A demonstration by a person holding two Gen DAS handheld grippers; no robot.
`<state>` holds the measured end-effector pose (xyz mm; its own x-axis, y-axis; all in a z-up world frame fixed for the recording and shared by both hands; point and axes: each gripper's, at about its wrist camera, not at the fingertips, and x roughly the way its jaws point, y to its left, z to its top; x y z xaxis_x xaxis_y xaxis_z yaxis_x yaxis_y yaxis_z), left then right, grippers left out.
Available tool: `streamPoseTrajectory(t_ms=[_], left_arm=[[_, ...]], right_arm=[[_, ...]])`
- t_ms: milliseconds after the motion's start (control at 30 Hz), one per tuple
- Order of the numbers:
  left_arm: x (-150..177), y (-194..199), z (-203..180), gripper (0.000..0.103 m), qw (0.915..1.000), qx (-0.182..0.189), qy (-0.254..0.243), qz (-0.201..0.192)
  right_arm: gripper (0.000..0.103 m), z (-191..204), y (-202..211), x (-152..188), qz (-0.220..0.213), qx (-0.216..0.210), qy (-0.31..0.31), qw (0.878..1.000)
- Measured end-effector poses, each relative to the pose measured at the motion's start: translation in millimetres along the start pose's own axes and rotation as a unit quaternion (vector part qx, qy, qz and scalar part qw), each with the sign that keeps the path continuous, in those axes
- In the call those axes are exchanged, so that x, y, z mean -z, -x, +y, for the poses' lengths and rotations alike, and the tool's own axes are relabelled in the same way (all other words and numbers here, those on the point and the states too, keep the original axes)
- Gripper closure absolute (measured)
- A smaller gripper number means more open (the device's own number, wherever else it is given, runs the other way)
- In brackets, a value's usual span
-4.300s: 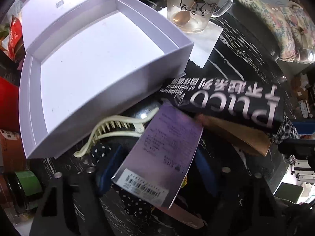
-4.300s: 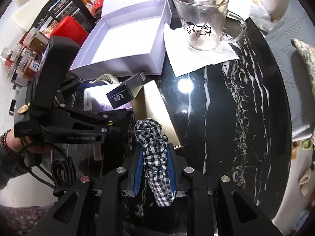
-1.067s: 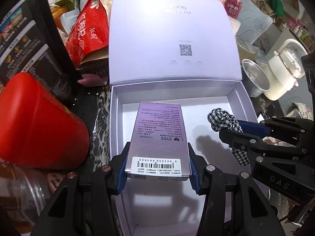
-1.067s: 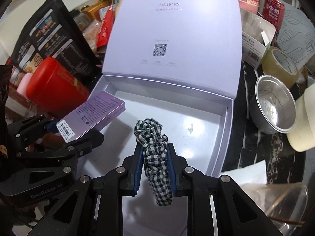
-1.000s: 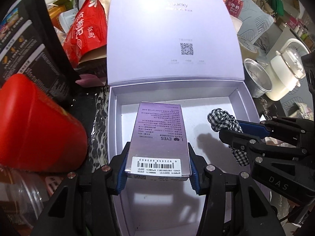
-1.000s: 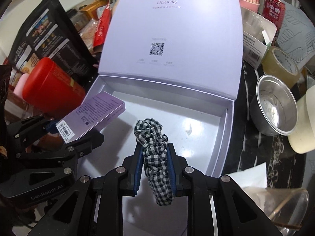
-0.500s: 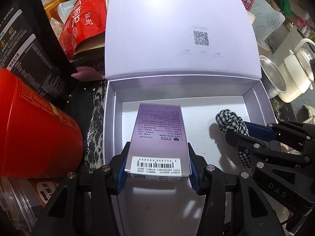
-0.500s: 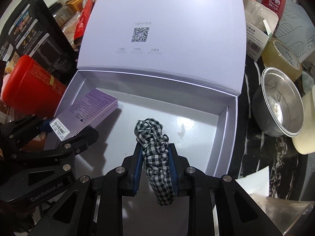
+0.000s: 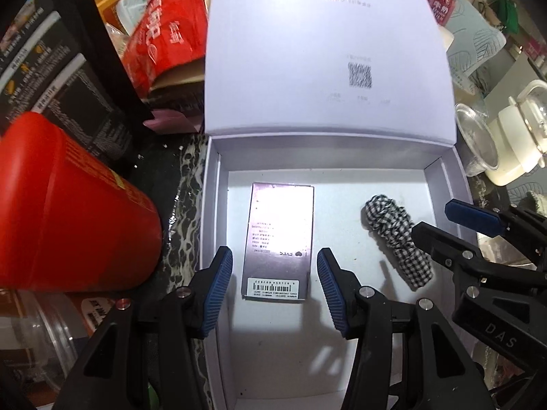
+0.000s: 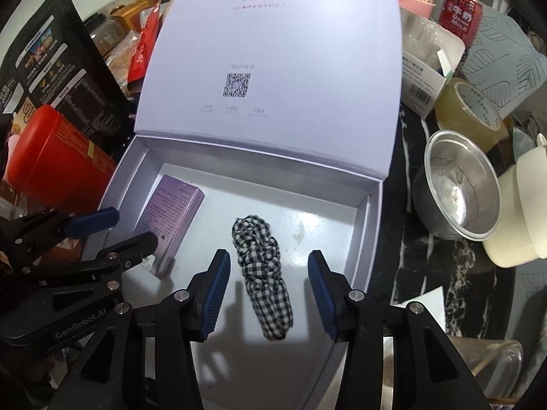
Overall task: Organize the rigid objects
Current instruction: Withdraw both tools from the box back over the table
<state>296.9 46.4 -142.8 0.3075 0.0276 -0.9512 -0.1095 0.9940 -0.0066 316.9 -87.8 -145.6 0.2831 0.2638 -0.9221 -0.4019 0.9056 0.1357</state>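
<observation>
Cluttered black marble bench (image 10: 454, 266) carries the open lavender box (image 10: 371, 239). Inside lie the purple carton (image 9: 278, 239) and checked scrunchie (image 10: 263, 273), apart. Both grippers' fingers, left (image 9: 275, 290) and right (image 10: 265, 290), stand wide, holding nothing; best withdrawn straight upward, brushing neither.

lilac carton (image 9: 278, 239), black-white checked scrunchie (image 10: 263, 273), red canister (image 9: 65, 212)
</observation>
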Motion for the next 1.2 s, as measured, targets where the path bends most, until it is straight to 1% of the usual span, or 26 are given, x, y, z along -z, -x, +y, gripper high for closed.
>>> streamPoseTrajectory(t_ms=[200,267,533,933,967,1000,1033,1067,1200], left_arm=[[3.1,28.9,6.8,0.052,0.9999,-0.001,0.001,-0.017],[4.2,39.3,8.1,0.052,0.9997,-0.001,0.001,-0.023],[17.9,79.0,-5.2,0.052,0.9989,-0.004,0.006,-0.047],[38.5,137.1,-6.9,0.051,0.9961,-0.011,0.015,-0.086],[40.7,141.7,-7.3,0.044,0.9958,-0.011,0.015,-0.09],[42.5,145.0,-7.9,0.03,0.9955,-0.01,0.016,-0.093],[44.9,149.2,-8.5,0.025,0.9951,-0.009,0.016,-0.097],[47.4,152.8,-8.9,0.021,0.9946,-0.01,0.016,-0.102],[57.7,163.8,-10.3,0.021,0.9942,-0.011,0.017,-0.106]], right_arm=[[0.056,1.2,22.0,2.2,-0.011,0.002,-0.002,1.0],[0.056,-2.0,35.6,5.4,-0.017,0.002,-0.002,1.0],[0.056,10.6,74.8,15.0,-0.039,0.004,0.0,0.999],[0.056,20.2,124.4,35.8,-0.073,0.009,-0.007,0.997],[0.056,20.8,127.5,37.4,-0.075,0.009,-0.007,0.997],[0.056,21.4,132.5,40.1,-0.078,0.01,-0.008,0.997],[0.056,22.4,136.3,42.1,-0.081,0.011,-0.008,0.997],[0.056,23.4,140.1,44.1,-0.083,0.012,-0.008,0.996],[0.055,27.3,156.2,53.8,-0.092,0.016,-0.008,0.996]])
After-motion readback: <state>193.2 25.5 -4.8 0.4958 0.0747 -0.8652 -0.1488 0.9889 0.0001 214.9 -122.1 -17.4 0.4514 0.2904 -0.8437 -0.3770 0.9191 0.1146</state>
